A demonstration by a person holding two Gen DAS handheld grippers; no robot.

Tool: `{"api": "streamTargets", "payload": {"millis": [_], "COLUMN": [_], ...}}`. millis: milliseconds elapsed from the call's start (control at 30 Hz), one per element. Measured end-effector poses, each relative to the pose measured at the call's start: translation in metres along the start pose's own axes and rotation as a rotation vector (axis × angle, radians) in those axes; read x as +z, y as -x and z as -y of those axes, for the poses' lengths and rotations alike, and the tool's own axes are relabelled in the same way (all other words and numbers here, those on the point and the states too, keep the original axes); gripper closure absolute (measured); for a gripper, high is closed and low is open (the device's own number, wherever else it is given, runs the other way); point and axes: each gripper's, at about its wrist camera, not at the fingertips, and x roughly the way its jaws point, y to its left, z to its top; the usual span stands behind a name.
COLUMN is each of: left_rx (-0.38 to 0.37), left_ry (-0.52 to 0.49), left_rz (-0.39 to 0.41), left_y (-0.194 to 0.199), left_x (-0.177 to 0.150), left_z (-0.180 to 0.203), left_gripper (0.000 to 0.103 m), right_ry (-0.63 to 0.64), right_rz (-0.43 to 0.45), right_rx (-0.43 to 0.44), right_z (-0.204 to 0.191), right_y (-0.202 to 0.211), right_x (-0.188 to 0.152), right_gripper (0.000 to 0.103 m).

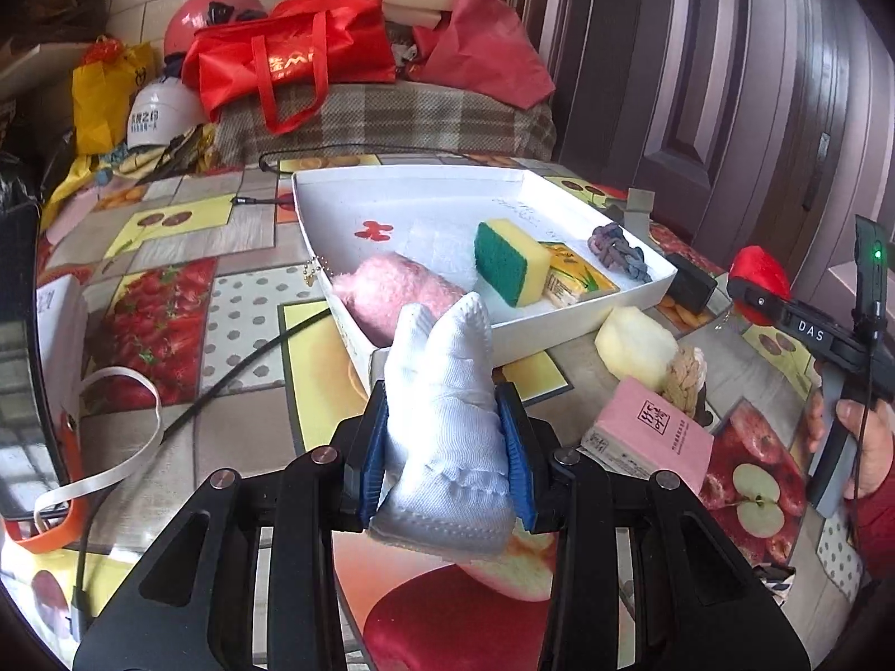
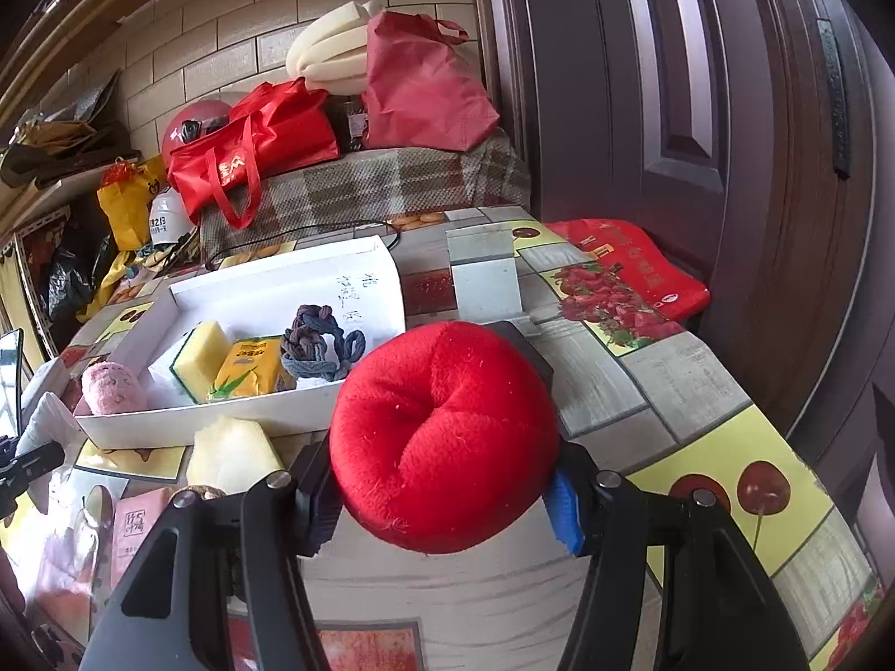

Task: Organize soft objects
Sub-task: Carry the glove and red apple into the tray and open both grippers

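My left gripper [image 1: 447, 447] is shut on a white sock [image 1: 447, 391], held just in front of the near wall of the white box [image 1: 559, 324]. My right gripper [image 2: 447, 486] is shut on a red plush ball [image 2: 442, 436], near the box's right end; that ball [image 1: 761, 279] also shows at the right of the left wrist view. In the box lie a pink fluffy piece [image 1: 391, 291], a green and yellow sponge [image 1: 509, 263], a yellow packet [image 1: 576, 279] and a braided grey cloth [image 1: 618, 251].
Outside the box on the fruit-patterned tablecloth lie a pale foam piece [image 1: 637, 346], a braided rope knot [image 1: 685, 380] and a pink tissue pack [image 1: 649, 436]. A black cable [image 1: 235, 386] crosses the table at left. Red bags [image 1: 291, 61] are piled behind. A door [image 2: 699, 112] stands right.
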Motion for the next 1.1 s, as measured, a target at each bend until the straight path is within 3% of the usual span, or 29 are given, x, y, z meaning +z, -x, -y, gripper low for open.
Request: {"api": "streamTargets", "payload": {"millis": [133, 567, 867, 1100], "left_rx": [-0.004, 0.030, 0.049, 0.060], "left_ry": [0.031, -0.011, -0.025, -0.015], "left_rz": [0.013, 0.034, 0.009, 0.012], "left_y": [-0.004, -0.042, -0.073, -0.094], "left_x": [0.005, 0.040, 0.062, 0.081], "left_z": [-0.004, -0.005, -0.006, -0.006], "left_gripper": [0.068, 0.067, 0.067, 0.067], "right_ry": [0.037, 0.094, 0.117, 0.110], "right_rz": [0.016, 0.041, -0.059, -0.039], "right_rx": [0.006, 0.081, 0.203, 0.168], "right_z": [-0.011, -0.042, -0.066, -0.078], "right_y": [-0.007, -0.037, -0.079, -0.099], "right_x": [0.005, 0.024, 0.037, 0.051], "right_gripper": [0.043, 0.043, 0.043, 0.043]}}
